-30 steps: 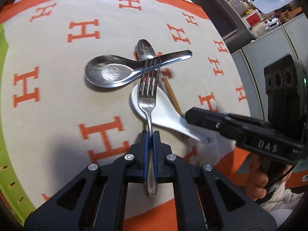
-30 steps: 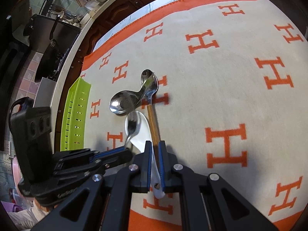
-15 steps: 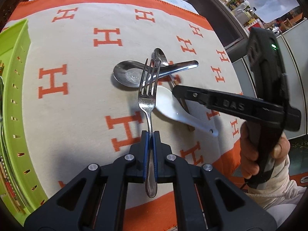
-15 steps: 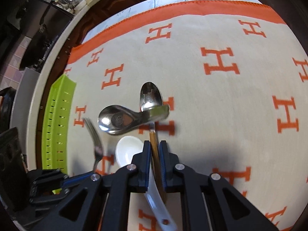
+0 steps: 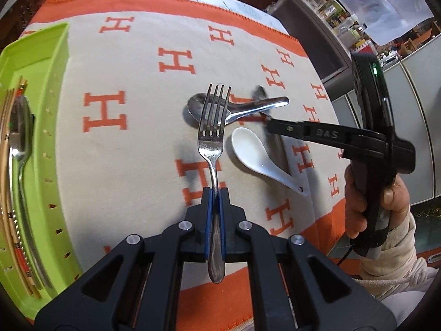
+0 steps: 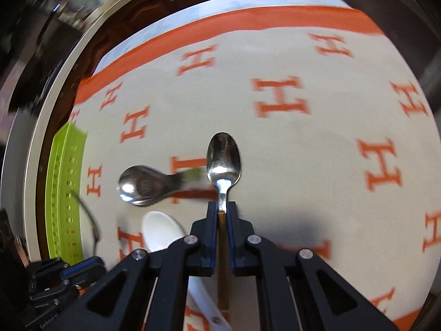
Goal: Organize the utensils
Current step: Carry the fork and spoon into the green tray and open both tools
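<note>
An orange-patterned cloth (image 5: 137, 149) covers the counter; left gripper (image 5: 214, 193) pinches a fork (image 5: 212, 127), right gripper (image 6: 222, 207) clamps a teaspoon (image 6: 223, 160), both lifted for the green tray (image 5: 55, 138) at the left.

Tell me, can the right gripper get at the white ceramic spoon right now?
Probably not: the right gripper is shut on the wooden-handled spoon. The white ceramic spoon itself lies uncovered on the cloth.

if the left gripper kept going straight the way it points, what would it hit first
Probably the big steel spoon: the fork held in the left gripper already has its tines over that spoon's bowl. Depth is unclear; held high enough, it may pass above onto the cloth.
</note>
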Demonstrator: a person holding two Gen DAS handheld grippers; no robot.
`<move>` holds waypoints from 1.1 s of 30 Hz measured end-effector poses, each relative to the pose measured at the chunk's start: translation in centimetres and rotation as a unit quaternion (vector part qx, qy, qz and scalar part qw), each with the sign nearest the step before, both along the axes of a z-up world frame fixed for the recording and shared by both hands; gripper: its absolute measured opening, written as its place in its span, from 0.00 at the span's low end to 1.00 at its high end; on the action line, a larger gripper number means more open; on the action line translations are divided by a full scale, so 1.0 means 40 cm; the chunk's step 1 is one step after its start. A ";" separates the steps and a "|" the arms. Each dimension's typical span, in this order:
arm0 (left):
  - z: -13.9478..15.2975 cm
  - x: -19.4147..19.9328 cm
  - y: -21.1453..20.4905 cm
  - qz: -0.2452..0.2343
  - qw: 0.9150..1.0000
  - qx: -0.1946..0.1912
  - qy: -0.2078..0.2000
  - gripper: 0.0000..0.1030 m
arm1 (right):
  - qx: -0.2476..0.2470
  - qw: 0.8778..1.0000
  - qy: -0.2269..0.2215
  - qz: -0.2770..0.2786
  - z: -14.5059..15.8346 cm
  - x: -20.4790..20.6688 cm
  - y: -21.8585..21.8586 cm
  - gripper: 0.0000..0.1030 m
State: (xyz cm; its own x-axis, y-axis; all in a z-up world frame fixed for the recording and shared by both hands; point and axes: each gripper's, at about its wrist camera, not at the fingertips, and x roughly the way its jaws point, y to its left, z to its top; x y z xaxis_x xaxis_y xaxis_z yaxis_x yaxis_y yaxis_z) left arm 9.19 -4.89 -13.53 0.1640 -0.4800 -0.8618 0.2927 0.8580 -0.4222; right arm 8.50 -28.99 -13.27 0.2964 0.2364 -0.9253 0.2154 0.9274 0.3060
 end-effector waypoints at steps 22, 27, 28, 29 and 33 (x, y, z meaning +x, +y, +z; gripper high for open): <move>0.224 -0.068 0.293 0.108 0.986 0.038 -0.120 0.02 | 0.111 0.984 -0.053 0.125 0.232 -0.046 0.376 0.06; 0.227 -0.063 0.373 0.147 0.972 0.113 -0.147 0.02 | 0.121 0.977 -0.063 0.166 0.244 0.029 0.537 0.06; 0.221 -0.060 0.386 0.153 0.968 0.130 -0.150 0.03 | 0.120 0.976 -0.065 0.170 0.239 0.043 0.566 0.06; 0.212 -0.056 0.400 0.158 0.966 0.139 -0.147 0.03 | 0.119 0.976 -0.065 0.171 0.233 0.051 0.586 0.06; 0.171 -0.042 0.433 0.165 0.966 0.151 -0.130 0.03 | 0.114 0.976 -0.048 0.180 0.188 0.091 0.657 0.06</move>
